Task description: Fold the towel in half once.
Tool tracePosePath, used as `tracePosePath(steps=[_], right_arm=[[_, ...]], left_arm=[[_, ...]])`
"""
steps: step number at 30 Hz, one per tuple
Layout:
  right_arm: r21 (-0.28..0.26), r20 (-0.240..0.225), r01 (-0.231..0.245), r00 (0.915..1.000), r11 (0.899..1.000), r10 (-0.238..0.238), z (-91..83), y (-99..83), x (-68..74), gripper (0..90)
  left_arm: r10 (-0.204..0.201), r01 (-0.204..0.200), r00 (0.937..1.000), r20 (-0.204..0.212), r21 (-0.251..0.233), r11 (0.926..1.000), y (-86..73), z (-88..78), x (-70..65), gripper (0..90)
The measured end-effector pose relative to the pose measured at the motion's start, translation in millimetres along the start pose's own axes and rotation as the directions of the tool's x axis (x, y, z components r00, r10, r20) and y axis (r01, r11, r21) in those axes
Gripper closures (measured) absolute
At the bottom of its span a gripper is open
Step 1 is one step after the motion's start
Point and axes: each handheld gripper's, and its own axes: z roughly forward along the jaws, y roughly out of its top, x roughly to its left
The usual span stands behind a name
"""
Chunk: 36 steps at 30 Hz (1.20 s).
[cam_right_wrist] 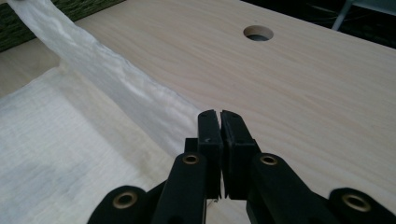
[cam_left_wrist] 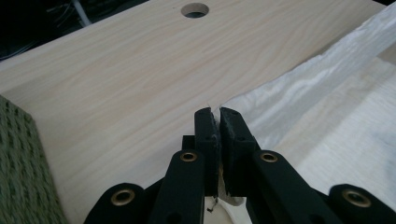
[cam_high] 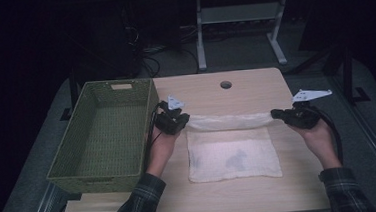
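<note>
A white cloth (cam_high: 232, 155) lies on the light wooden table (cam_high: 245, 89); its far edge is lifted and stretched into a band between my two grippers. My left gripper (cam_high: 183, 120) is shut on the cloth's far left corner, next to the basket. In the left gripper view the jaws of my left gripper (cam_left_wrist: 219, 112) pinch the cloth (cam_left_wrist: 299, 93), which runs off to the upper right. My right gripper (cam_high: 275, 113) is shut on the far right corner. In the right gripper view the right gripper (cam_right_wrist: 219, 114) holds the cloth (cam_right_wrist: 116, 84), which stretches to the upper left.
A green woven basket (cam_high: 103, 137) stands at the table's left, close beside my left hand. A round cable hole (cam_high: 225, 85) sits near the table's far edge. Beyond the table is a dark floor with a white desk frame (cam_high: 240, 27) and cables.
</note>
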Motion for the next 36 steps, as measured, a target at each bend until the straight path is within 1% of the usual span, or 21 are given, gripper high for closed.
tracePosePath(steps=[1,5,6,8,9,12,13,16,17,20,21,25,26,28,29,30,31,32,34,35,36], right_arm=[[0.000,-0.006,0.004,1.0000,1.000,-0.004,-2.9,-4.3,3.8,87.2],[0.008,-0.017,0.009,0.9998,1.000,-0.009,-7.9,-12.7,12.1,87.2],[0.008,-0.015,0.012,0.9998,1.000,-0.012,-9.3,-14.7,14.8,87.2],[0.003,-0.012,0.019,0.9997,1.000,-0.019,-11.3,-17.1,17.2,87.2],[0.006,-0.022,0.015,0.9997,1.000,-0.015,-14.4,-21.9,21.1,87.2],[0.004,-0.027,0.009,0.9996,1.000,-0.009,-17.4,-28.2,24.8,87.2],[0.002,-0.033,0.004,0.9994,1.000,-0.004,-20.0,-35.2,28.3,87.1],[0.009,-0.048,-0.005,0.9988,1.000,0.006,-24.5,-44.5,33.4,87.1],[0.014,-0.049,0.001,0.9988,1.000,0.000,-25.6,-47.1,35.4,87.1],[0.023,-0.054,0.007,0.9985,1.000,-0.006,-28.4,-52.2,39.4,87.1],[0.033,-0.057,0.009,0.9983,0.999,-0.007,-30.7,-57.2,43.2,87.0],[0.050,-0.071,0.008,0.9975,0.999,-0.005,-33.2,-68.3,49.3,86.9],[0.056,-0.076,0.005,0.9971,0.998,-0.001,-33.8,-70.5,50.9,86.8],[0.053,-0.078,0.015,0.9969,0.998,-0.010,-34.5,-72.8,52.7,86.8],[0.059,-0.080,0.008,0.9968,0.998,-0.003,-36.7,-76.1,56.7,86.8],[0.059,-0.080,0.008,0.9968,0.998,-0.003,-36.7,-76.1,56.7,86.8],[0.058,-0.080,0.018,0.9967,0.998,-0.013,-39.9,-78.8,58.6,86.8],[0.057,-0.084,0.017,0.9964,0.998,-0.012,-41.2,-80.4,59.2,86.8],[0.060,-0.085,0.013,0.9964,0.998,-0.008,-44.4,-84.3,60.8,86.8],[0.061,-0.091,0.011,0.9959,0.998,-0.006,-45.3,-85.9,61.4,86.8],[0.065,-0.094,0.012,0.9955,0.998,-0.006,-46.4,-88.6,62.5,86.8]], left_arm=[[-0.002,0.002,1.0000,0.008,-0.002,1.0000,-5.0,-4.7,-3.2,85.8],[-0.003,0.004,0.9997,0.024,-0.010,0.9999,-13.9,-12.4,-10.3,85.9],[0.004,-0.004,0.9996,0.028,-0.008,1.0000,-16.3,-14.3,-12.0,85.8],[0.001,-0.001,0.9995,0.033,-0.011,0.9999,-18.7,-16.0,-13.5,85.9],[-0.014,0.014,0.9985,0.052,-0.016,0.9998,-23.8,-19.1,-15.6,85.9],[-0.013,0.014,0.9982,0.058,-0.012,0.9998,-28.0,-21.4,-18.0,85.9],[-0.013,0.014,0.9969,0.078,-0.008,0.9999,-33.8,-24.1,-21.4,85.8],[-0.002,0.002,0.9966,0.082,-0.003,1.0000,-37.8,-26.8,-24.9,85.9],[0.001,-0.002,0.9959,0.091,0.005,1.0000,-41.0,-28.8,-29.6,85.9],[0.012,-0.014,0.9957,0.092,0.012,0.9998,-44.4,-30.0,-33.5,85.9],[0.020,-0.022,0.9953,0.095,0.025,0.9994,-50.7,-31.3,-38.8,85.9],[0.026,-0.031,0.9949,0.097,0.055,0.9980,-62.7,-33.7,-48.4,85.9],[0.027,-0.033,0.9947,0.099,0.060,0.9977,-65.4,-34.1,-50.0,85.9],[0.029,-0.036,0.9946,0.099,0.065,0.9972,-68.0,-34.4,-51.4,85.9],[0.028,-0.035,0.9945,0.101,0.069,0.9970,-70.4,-35.0,-52.6,86.0],[0.023,-0.030,0.9945,0.102,0.070,0.9971,-72.3,-35.8,-53.6,86.0],[0.024,-0.032,0.9940,0.107,0.077,0.9965,-75.1,-37.4,-55.4,86.0],[0.024,-0.032,0.9940,0.107,0.077,0.9965,-75.1,-37.4,-55.4,86.0],[0.023,-0.032,0.9931,0.115,0.082,0.9961,-78.1,-38.1,-57.2,86.0],[0.020,-0.031,0.9918,0.126,0.089,0.9955,-81.5,-38.4,-58.2,86.0],[0.020,-0.031,0.9918,0.126,0.089,0.9955,-81.5,-38.4,-58.2,86.0]])
